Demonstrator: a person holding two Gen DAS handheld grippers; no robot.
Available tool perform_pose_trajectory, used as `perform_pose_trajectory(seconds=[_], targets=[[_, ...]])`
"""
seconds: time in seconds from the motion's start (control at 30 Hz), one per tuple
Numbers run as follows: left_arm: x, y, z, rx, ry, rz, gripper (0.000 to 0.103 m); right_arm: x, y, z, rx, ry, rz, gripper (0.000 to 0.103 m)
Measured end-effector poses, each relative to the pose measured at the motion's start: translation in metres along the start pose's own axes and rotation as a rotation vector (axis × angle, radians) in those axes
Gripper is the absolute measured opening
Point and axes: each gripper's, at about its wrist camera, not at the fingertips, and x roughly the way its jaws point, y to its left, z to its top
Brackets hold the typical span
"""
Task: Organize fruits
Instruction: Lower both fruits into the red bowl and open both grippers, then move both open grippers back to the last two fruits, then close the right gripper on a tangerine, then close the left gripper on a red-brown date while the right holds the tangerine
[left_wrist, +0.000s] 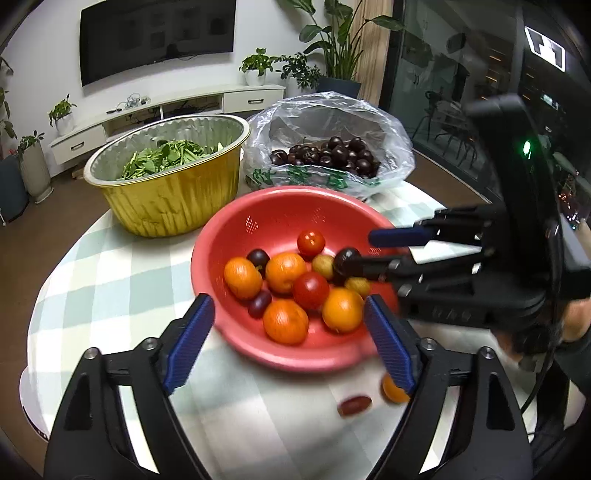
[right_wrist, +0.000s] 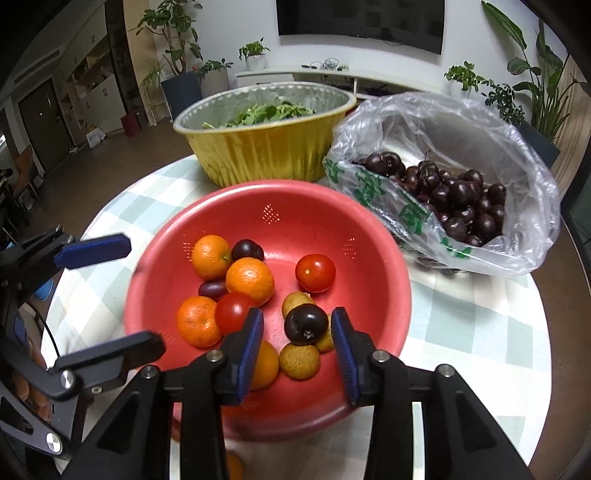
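Fruit sorting on a round checked tabletop (left_wrist: 110, 280), partly done by my reading.

Left wrist view: a red colander (left_wrist: 229, 236) sits at centre, holding oranges, red tomatoes, dark plums and small yellow-green fruits. The left gripper (left_wrist: 288, 339) has its blue fingers (left_wrist: 188, 339) spread wide on either side of the colander's near rim, gripping nothing. At five o'clock, outside the colander, a small oblong red fruit (left_wrist: 354, 405) lies on the cloth, its long axis running nine to three, beside a loose orange (left_wrist: 392, 388) partly hidden by a finger. At three o'clock the right gripper (left_wrist: 356, 249) reaches in over a dark plum (left_wrist: 345, 258). At eleven o'clock stands a gold foil bowl (left_wrist: 166, 199) of greens; at one o'clock, a plastic bag (left_wrist: 332, 110) of cherries.

Right wrist view: the right gripper (right_wrist: 297, 330) has its fingers (right_wrist: 251, 347) partly spread around the dark plum (right_wrist: 306, 324) at centre, with a gap on each side, so not pinching. The plum's stem dimple faces the camera. It rests in the colander (right_wrist: 369, 229) among the yellow-green fruits. Two loose fruits, it seems, remain to gather.
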Motion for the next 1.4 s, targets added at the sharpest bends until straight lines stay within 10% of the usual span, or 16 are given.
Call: perform_pose_trajectory(seconds=[0.23, 0.63, 1.4], targets=[[-0.026, -0.008, -0.046, -0.038, 0.034, 0.013, 0.101, -0.052, 0.004, -0.038, 0.037, -0.081, 0.031, 0.055], [-0.063, -0.025, -0.121, -0.15, 0.052, 0.029, 0.103, -0.04, 0.022, -0.099, 0.066, 0.049, 0.104, 0.057], [-0.039, -0.029, -0.104, -0.084, 0.127, 0.038, 0.103, -0.018, 0.035, -0.097, 0.033, 0.117, 0.174, 0.039]])
